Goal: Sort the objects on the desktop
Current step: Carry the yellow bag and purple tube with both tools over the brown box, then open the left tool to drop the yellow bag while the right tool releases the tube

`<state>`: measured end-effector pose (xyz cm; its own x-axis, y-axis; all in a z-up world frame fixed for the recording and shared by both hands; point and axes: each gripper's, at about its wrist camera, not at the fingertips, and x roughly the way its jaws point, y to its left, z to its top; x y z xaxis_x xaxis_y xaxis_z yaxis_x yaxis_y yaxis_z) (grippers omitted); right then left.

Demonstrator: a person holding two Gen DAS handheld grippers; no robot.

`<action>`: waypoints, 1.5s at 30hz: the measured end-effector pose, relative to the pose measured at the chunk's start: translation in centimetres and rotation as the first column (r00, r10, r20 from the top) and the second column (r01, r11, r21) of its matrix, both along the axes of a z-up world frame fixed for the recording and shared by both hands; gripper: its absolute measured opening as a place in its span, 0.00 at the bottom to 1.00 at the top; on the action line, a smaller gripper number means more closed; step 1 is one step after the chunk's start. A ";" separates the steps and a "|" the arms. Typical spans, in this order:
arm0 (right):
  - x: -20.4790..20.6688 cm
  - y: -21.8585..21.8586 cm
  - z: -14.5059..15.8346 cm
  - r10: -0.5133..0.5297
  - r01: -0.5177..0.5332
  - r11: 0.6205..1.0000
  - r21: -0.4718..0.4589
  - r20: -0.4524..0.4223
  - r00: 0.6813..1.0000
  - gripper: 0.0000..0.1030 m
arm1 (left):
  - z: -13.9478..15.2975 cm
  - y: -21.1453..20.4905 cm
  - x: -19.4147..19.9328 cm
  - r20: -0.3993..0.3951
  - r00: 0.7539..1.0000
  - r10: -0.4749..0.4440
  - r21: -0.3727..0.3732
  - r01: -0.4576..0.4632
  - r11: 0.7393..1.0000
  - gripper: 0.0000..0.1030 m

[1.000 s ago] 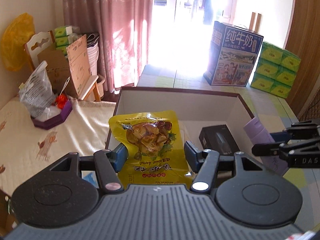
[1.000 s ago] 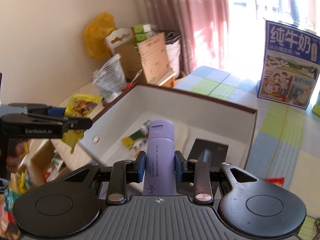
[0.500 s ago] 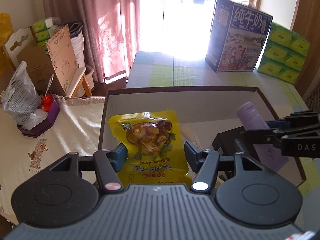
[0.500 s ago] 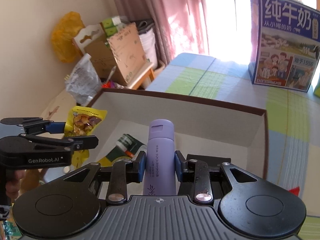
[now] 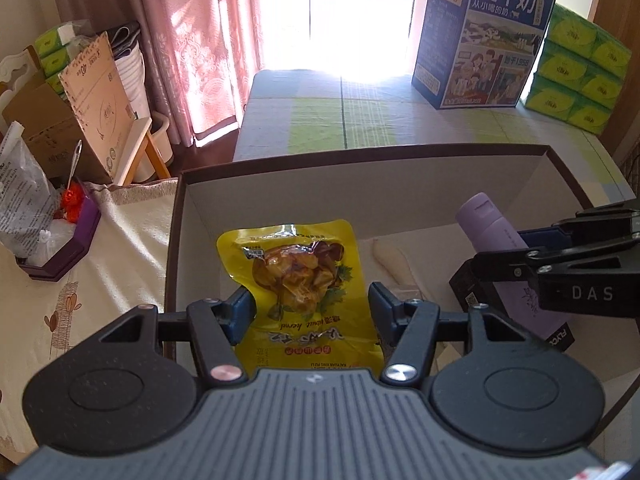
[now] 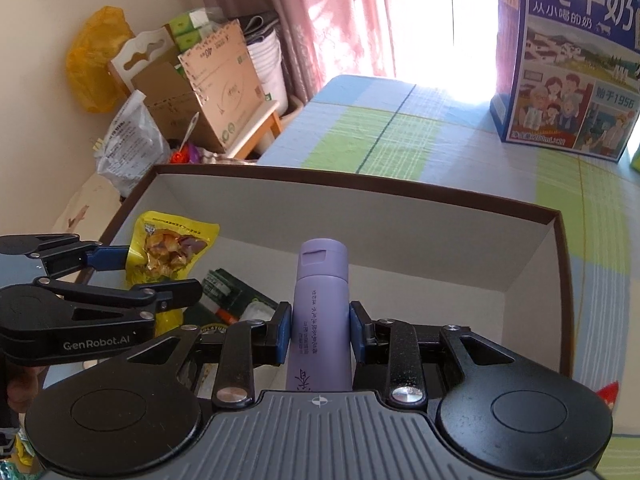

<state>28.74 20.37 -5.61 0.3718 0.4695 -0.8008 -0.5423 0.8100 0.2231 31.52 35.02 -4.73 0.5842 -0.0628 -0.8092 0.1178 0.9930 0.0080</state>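
My left gripper [image 5: 311, 306] is shut on a yellow snack pouch [image 5: 298, 280] and holds it over the left part of the open brown-rimmed box [image 5: 360, 150]. The pouch also shows in the right wrist view [image 6: 168, 246]. My right gripper [image 6: 318, 330] is shut on a purple bottle [image 6: 320, 312] and holds it over the box [image 6: 400, 194] interior. The bottle shows in the left wrist view [image 5: 504, 256], above a black carton [image 5: 476, 300] inside the box.
A blue milk carton [image 5: 482, 36] and green tissue packs [image 5: 576, 84] stand beyond the box. Cardboard boxes [image 5: 80, 108] and a plastic bag [image 5: 24, 192] sit to the left. A green packet [image 6: 234, 298] lies in the box.
Both grippers have moved forward over the box, carrying the pouch and the bottle. The box interior now fills more of both views.
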 end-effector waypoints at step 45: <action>-2.5 -3.2 2.9 -0.016 0.015 1.000 0.005 0.158 0.987 0.98 | 1.1 -0.2 -0.3 0.016 1.000 -0.002 -0.036 0.003 0.999 0.81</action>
